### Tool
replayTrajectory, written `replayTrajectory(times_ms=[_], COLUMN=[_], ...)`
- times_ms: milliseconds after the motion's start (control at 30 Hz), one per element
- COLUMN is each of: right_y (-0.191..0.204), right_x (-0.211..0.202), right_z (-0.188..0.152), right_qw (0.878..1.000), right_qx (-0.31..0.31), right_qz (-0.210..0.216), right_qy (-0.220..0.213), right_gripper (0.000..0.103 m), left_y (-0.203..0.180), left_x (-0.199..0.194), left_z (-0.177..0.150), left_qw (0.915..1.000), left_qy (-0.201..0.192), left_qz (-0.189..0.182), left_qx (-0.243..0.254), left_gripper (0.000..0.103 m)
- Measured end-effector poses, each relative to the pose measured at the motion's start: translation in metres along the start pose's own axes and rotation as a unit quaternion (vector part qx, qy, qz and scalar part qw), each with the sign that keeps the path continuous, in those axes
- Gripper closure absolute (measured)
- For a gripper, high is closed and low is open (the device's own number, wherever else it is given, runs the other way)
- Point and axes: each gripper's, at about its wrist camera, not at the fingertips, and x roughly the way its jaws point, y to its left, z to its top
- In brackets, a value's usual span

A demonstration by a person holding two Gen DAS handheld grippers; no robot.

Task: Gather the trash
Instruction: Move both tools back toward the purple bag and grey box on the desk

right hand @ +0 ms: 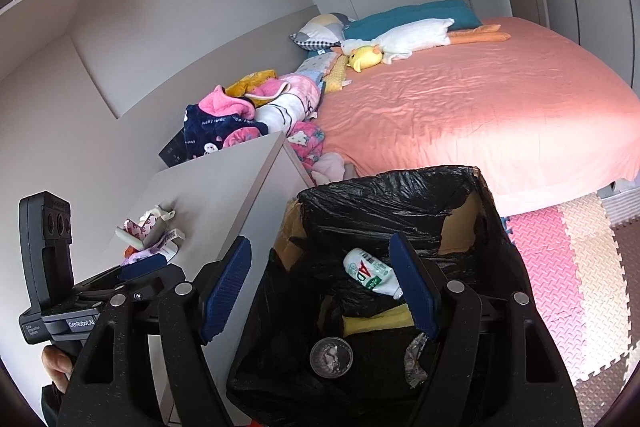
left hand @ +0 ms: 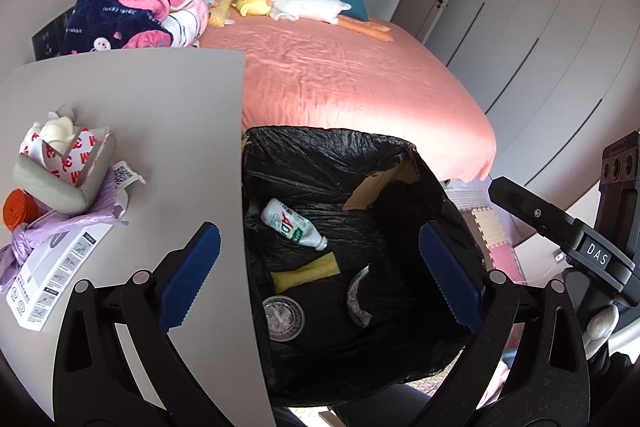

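Both my grippers hang over the bin (left hand: 448,211), a box lined with a black bag, standing between the grey table (left hand: 140,131) on the left and the pink bed (left hand: 360,83) beyond.

My left gripper (left hand: 316,275) stands spread as wide as it goes, with nothing between its 2 blue pads (left hand: 188,279). One pad sits over the table edge, the other over the bin's right side. My right gripper (right hand: 320,291) is partly open and also empty; its left pad (right hand: 224,291) is over the gap between table and bin, its right pad over the bag's inside.

Down in the bin lie 4 pieces of trash: a white bottle (left hand: 294,225) with red and green print, lying on its side at the far end; a yellow strip (left hand: 306,269) just nearer than it; a round clear lid (left hand: 283,318) at the near left; and a crumpled silvery scrap (left hand: 358,297) to the right of the lid.

More trash is on the table at its far left: a grey foam corner (left hand: 60,187) with red-printed white tape (left hand: 86,157) on it, an orange roll (left hand: 18,213), a purple bag (left hand: 36,239) and a printed leaflet (left hand: 52,275) just beside them.

On the bed are a heap of clothes (left hand: 120,15) at the left, pillows and a white goose toy (left hand: 304,5) at the far end. Pink and cream foam mats (right hand: 560,267) cover the floor on the right.
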Motion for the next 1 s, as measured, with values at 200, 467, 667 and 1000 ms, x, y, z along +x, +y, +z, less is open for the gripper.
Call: replayTrajectory(times_ms=[200, 467, 667, 1000], right_y=[0.024, 0.055, 0.073, 0.109], right_x=[0.010, 0.027, 0.036, 0.052], right_z=[-0.006, -0.011, -0.012, -0.010], right_qw=[1.000, 0.998, 0.996, 0.992], right_qx=[-0.023, -0.051, -0.064, -0.094], right_qz=[0.013, 0.034, 0.046, 0.073], right_qy=[0.013, 0.031, 0.040, 0.045], right_gripper=[0.031, 0.031, 0.031, 0.031], left_y=[0.020, 0.048, 0.065, 0.101], left_x=[-0.019, -0.040, -0.054, -0.076], left_z=[-0.002, -0.006, -0.010, -0.016], left_qw=[0.9995, 0.9976, 0.9956, 0.9897], left_qy=[-0.019, -0.037, -0.046, -0.063], left_qz=[0.020, 0.040, 0.063, 0.101], left_qx=[-0.017, -0.044, -0.052, -0.080], left_gripper=[0.007, 0.007, 0.007, 0.007])
